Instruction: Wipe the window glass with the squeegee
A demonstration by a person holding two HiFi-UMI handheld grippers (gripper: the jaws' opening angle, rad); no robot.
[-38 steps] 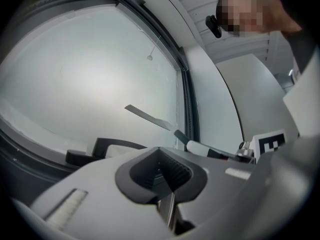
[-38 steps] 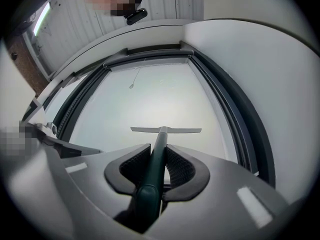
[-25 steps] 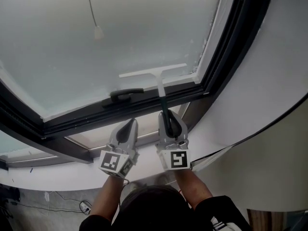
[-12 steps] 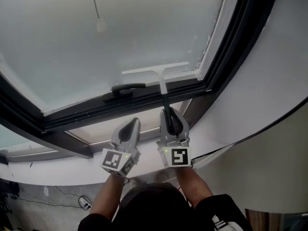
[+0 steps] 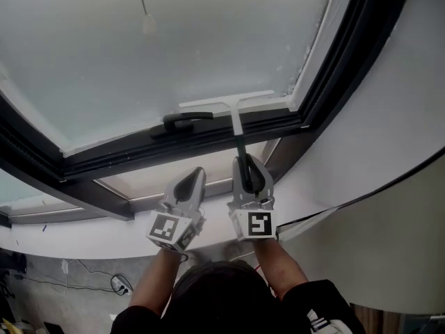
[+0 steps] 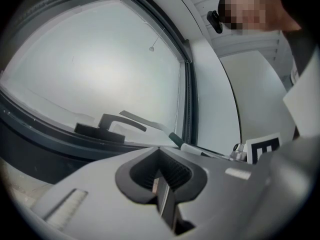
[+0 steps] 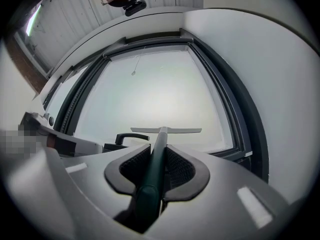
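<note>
A white squeegee (image 5: 233,110) with a dark green handle rests its blade low on the frosted window glass (image 5: 174,47), just above the bottom frame. My right gripper (image 5: 245,167) is shut on that handle; in the right gripper view the handle (image 7: 152,176) runs between the jaws up to the blade (image 7: 166,130). My left gripper (image 5: 195,177) hangs beside it, shut with nothing in it, below the black window handle (image 5: 186,120). From the left gripper view the squeegee (image 6: 150,123) and window handle (image 6: 107,126) show ahead of my left gripper (image 6: 161,173).
The dark window frame (image 5: 334,68) borders the glass on the right and bottom. A pull cord with a small weight (image 5: 149,23) hangs in front of the glass. A white curved wall (image 5: 389,117) lies to the right. Cables (image 5: 118,282) lie on the floor at lower left.
The squeegee blade has slid down the glass to just above the bottom frame, pulled by my right gripper. The left gripper stayed beside it.
</note>
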